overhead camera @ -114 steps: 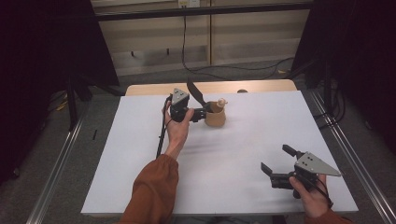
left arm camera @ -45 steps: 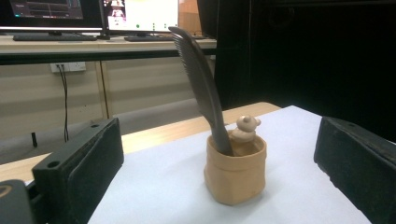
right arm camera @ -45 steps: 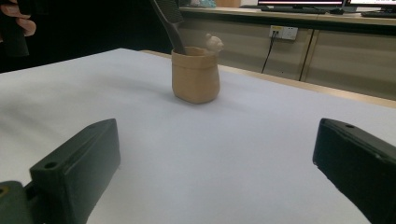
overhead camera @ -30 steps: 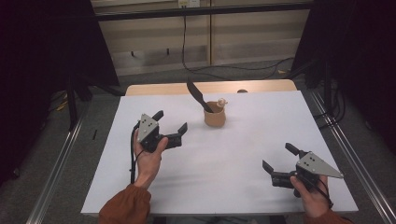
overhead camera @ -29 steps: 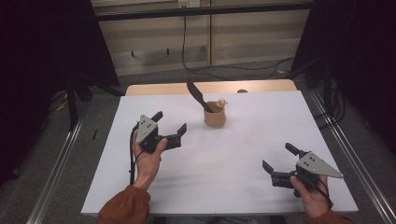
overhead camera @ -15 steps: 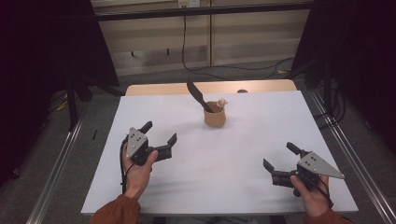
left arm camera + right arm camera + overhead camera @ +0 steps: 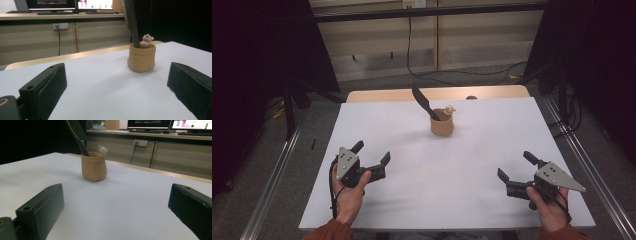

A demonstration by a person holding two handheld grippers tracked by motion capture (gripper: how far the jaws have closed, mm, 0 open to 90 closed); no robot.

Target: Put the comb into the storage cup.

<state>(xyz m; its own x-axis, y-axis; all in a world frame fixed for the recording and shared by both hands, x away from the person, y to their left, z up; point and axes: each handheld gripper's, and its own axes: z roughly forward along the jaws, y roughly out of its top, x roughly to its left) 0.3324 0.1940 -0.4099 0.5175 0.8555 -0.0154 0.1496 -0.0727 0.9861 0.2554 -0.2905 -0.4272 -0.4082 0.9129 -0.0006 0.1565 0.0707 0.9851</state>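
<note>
Room: a dim workroom with dark curtains at both sides, pale cabinet fronts along the back wall (image 7: 437, 45), cables hanging down them, and lit monitors (image 7: 72, 4) on a counter above.
Tabletop: a white sheet covers the tabletop (image 7: 492, 150); a strip of bare wood shows along its far edge.
Pot: a small tan pot (image 7: 442, 124) stands upright near the far middle of the tabletop, well apart from both grippers.
Pot contents: a black comb (image 7: 424, 102) leans out of the pot toward the left, handle end down inside; a small bear figure (image 7: 450, 108) sits at the rim beside it. The pot likely serves as a holder that keeps the comb upright.
Left gripper: the left gripper (image 7: 372, 159) rests low at the near left of the tabletop, its fingers spread wide and holding nothing, aimed toward the pot.
Right gripper: the right gripper (image 7: 516, 170) rests at the near right, fingers also wide apart and empty.
Reading: both hands look parked at the near edge, clear of the pot, as if the work is done or paused.
</note>
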